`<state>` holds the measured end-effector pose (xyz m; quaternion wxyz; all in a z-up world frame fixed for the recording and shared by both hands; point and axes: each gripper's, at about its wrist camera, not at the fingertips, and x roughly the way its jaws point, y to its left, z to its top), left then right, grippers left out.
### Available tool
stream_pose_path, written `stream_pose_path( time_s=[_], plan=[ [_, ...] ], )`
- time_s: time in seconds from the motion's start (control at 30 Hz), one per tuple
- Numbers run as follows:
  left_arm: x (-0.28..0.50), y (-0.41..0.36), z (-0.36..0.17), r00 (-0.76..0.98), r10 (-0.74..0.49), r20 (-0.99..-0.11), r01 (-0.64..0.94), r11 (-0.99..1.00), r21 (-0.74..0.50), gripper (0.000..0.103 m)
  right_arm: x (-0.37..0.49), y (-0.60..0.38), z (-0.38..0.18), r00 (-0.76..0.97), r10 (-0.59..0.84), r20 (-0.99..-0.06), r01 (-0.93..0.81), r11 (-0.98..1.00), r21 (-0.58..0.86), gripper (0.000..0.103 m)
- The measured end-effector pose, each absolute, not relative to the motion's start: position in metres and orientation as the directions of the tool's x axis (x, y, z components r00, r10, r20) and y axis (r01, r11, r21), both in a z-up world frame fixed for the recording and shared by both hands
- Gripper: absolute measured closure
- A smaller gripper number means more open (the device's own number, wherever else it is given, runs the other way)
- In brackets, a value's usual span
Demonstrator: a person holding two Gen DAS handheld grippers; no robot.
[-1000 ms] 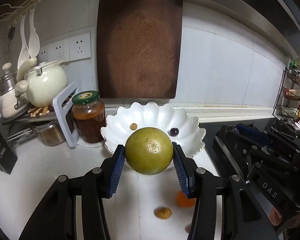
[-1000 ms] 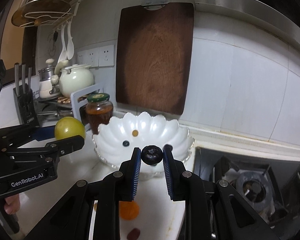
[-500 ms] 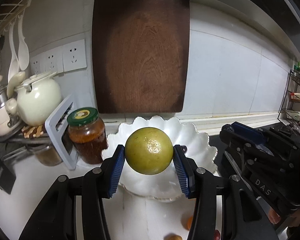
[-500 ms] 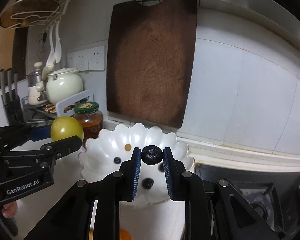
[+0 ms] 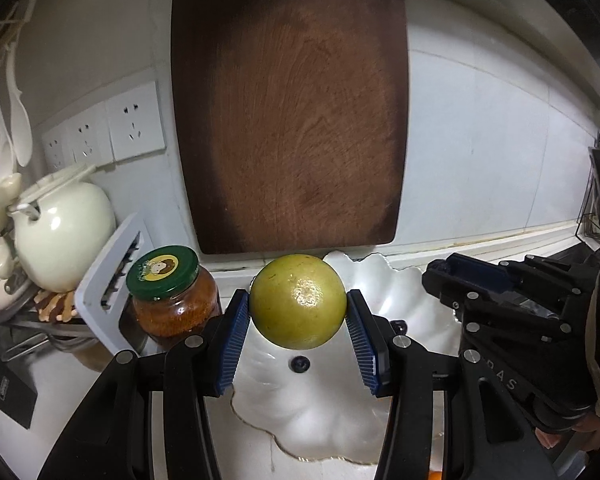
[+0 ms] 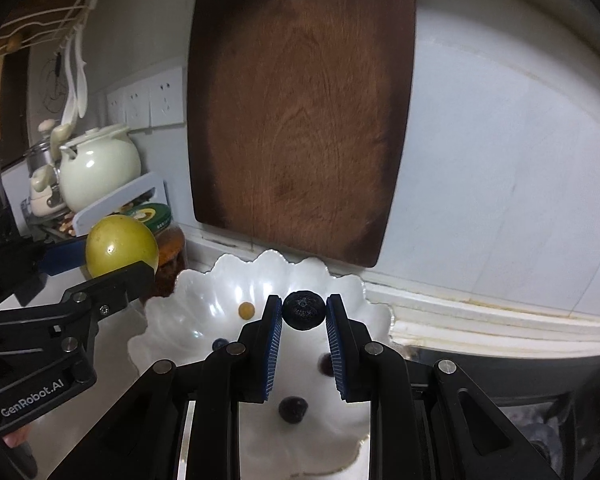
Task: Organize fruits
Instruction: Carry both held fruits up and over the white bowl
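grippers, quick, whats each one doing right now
Left gripper: closed on the green-yellow citrus fruit, above the white bowl.
Right gripper: closed on a small dark berry, also above the bowl.

Your left wrist camera looks forward and down along its fingers, close over the white scalloped ceramic bowl (image 5: 400,292), facing the dark wooden cutting board (image 5: 288,112) on the tiled wall. Your right wrist camera faces likewise from further right; both share bowl (image 6: 204,300) and board (image 6: 300,112).
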<state>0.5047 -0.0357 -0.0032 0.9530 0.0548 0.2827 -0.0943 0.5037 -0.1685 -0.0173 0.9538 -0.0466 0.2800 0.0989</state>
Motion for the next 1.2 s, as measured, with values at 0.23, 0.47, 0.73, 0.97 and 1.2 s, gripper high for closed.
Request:
stream_pose_path(
  time_s=[0.23,0.47,0.73,0.97,1.2],
  plan=[
    [0.540,-0.033,-0.023,0.769,-0.134,-0.626,0.206,0.978,0.044,0.055,0.544,-0.162,-0.037,0.771,0.152,-0.618,-0.219,0.975,-0.034,0.079],
    [0.569,-0.036,-0.048,0.709,-0.136,-0.692,0.209,0.978,0.022,0.055,0.574,-0.161,-0.059,0.722,0.125,-0.681,-0.218,0.975,-0.052,0.079],
    [0.596,-0.042,-0.076,0.633,-0.139,-0.761,0.212,0.977,-0.002,0.055,0.600,-0.164,-0.085,0.656,0.122,-0.745,-0.221,0.975,-0.035,0.079],
    [0.613,-0.046,-0.097,0.578,-0.130,-0.806,0.211,0.977,-0.006,0.055,0.622,-0.163,-0.104,0.607,0.114,-0.787,-0.220,0.975,-0.028,0.079],
    [0.622,-0.051,-0.113,0.510,-0.137,-0.849,0.242,0.970,-0.011,0.055,0.626,-0.161,-0.108,0.592,0.109,-0.799,-0.222,0.975,-0.032,0.078]
  ],
)
